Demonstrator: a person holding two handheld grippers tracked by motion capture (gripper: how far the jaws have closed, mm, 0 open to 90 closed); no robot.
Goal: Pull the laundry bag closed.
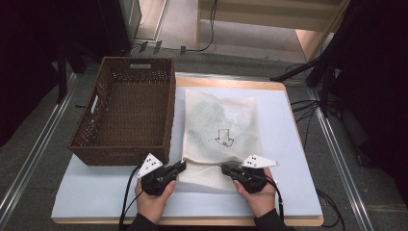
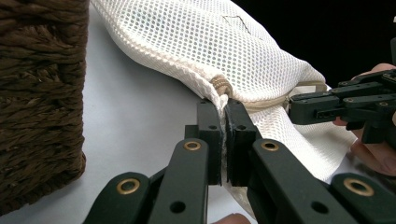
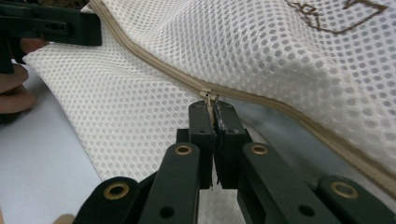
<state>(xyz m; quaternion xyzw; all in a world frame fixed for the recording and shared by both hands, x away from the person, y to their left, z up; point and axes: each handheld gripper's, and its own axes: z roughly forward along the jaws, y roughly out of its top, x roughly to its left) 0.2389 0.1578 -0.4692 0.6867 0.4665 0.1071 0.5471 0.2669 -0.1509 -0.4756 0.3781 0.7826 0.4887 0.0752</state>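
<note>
A white mesh laundry bag (image 1: 221, 130) lies flat on the table, with something dark inside and an arrow drawing on top. Its tan zipper (image 3: 154, 60) runs across the near end. My left gripper (image 2: 223, 105) is shut on the bag's left corner, at the zipper's end, and in the high view the left gripper (image 1: 182, 165) sits at the bag's front left. My right gripper (image 3: 215, 109) is shut on the zipper pull (image 3: 208, 96), and from above the right gripper (image 1: 224, 167) is a short way right of the left one. The mesh rises a little between them.
A brown wicker basket (image 1: 120, 156) stands empty at the left, close beside the bag and my left gripper. The white table top (image 1: 288, 192) ends just behind my hands. Cables and dark stands lie on the floor beyond the table.
</note>
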